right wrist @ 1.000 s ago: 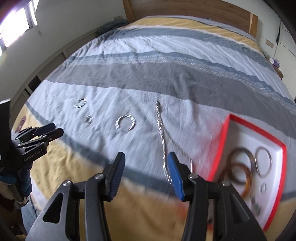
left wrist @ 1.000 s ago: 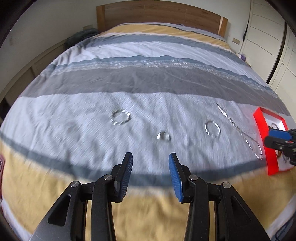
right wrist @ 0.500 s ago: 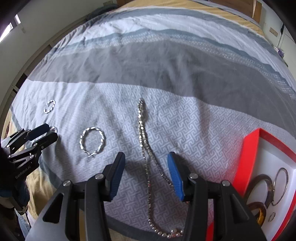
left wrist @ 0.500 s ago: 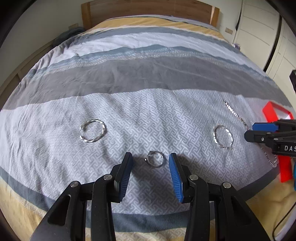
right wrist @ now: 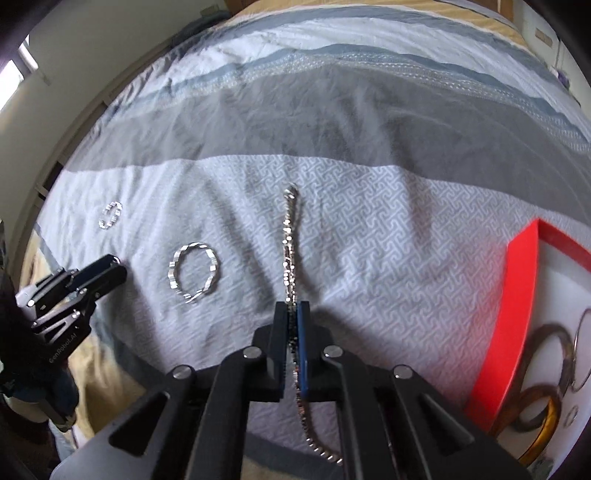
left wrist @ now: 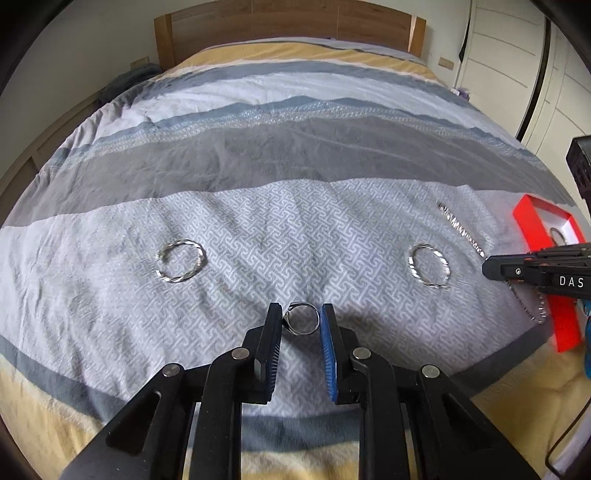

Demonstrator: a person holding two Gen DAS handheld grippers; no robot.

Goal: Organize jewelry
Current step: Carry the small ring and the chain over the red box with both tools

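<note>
My left gripper point(left wrist: 301, 314) has closed on a small silver ring point(left wrist: 303, 322) lying on the bedspread; both pads touch its sides. A twisted silver bracelet point(left wrist: 180, 264) lies to its left and another silver bracelet point(left wrist: 429, 270) to its right. My right gripper point(right wrist: 294, 314) is shut on a long silver chain point(right wrist: 289, 236) that stretches away across the bed, its tail trailing below the fingers. In the right wrist view the nearer bracelet point(right wrist: 194, 272) and the farther one point(right wrist: 110, 215) lie left of the chain. The red-rimmed tray point(right wrist: 517, 295) sits to the right.
The tray holds brown and metal bangles point(right wrist: 554, 339) and small rings. The bed has a striped grey, white and yellow cover with a wooden headboard point(left wrist: 288, 26). White wardrobe doors point(left wrist: 517, 55) stand to the right. The left gripper shows in the right wrist view point(right wrist: 92, 280).
Both grippers moved down to the bed and closed: the left one around the small ring, the right one onto the chain. Both were wide open half a second ago.
</note>
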